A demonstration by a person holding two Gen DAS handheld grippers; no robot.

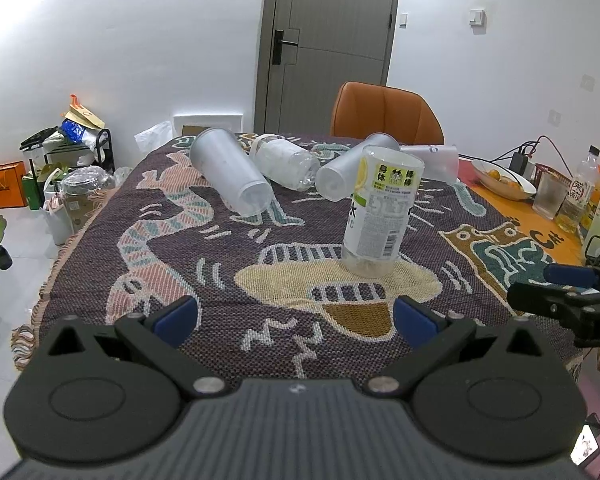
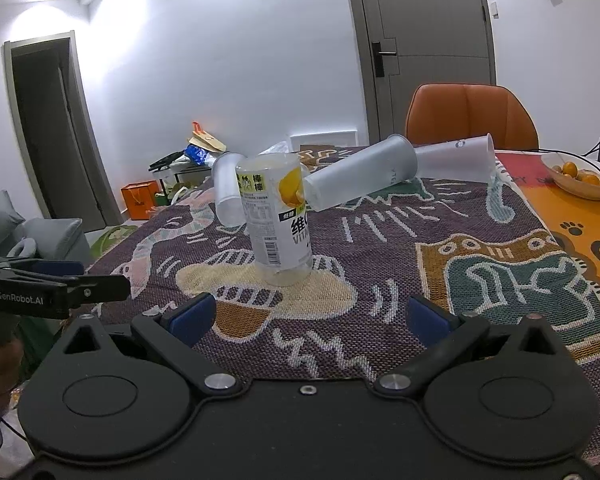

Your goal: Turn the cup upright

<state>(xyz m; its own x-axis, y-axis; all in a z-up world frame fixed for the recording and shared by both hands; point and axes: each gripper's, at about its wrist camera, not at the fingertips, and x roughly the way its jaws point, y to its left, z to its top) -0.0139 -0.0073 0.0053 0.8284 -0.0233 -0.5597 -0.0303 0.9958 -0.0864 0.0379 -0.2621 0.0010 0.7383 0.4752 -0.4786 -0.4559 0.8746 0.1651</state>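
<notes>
A clear cut-off bottle cup with a yellow-and-white label (image 1: 380,212) stands upright, open end up, on the patterned cloth; it also shows in the right wrist view (image 2: 278,220). Behind it several frosted plastic cups lie on their sides: one at the left (image 1: 228,172), one in the middle (image 1: 348,172), one at the right (image 2: 360,172), and a clear one (image 1: 288,162). My left gripper (image 1: 296,318) is open and empty, just short of the labelled cup. My right gripper (image 2: 310,316) is open and empty, to the cup's near right.
The patterned cloth (image 1: 220,264) covers the table. An orange chair (image 1: 384,112) stands at the far edge. A bowl of oranges (image 2: 580,176), a glass (image 1: 550,196) and a bottle (image 1: 580,192) sit at the right. Bags and boxes (image 1: 60,160) crowd the floor at the left.
</notes>
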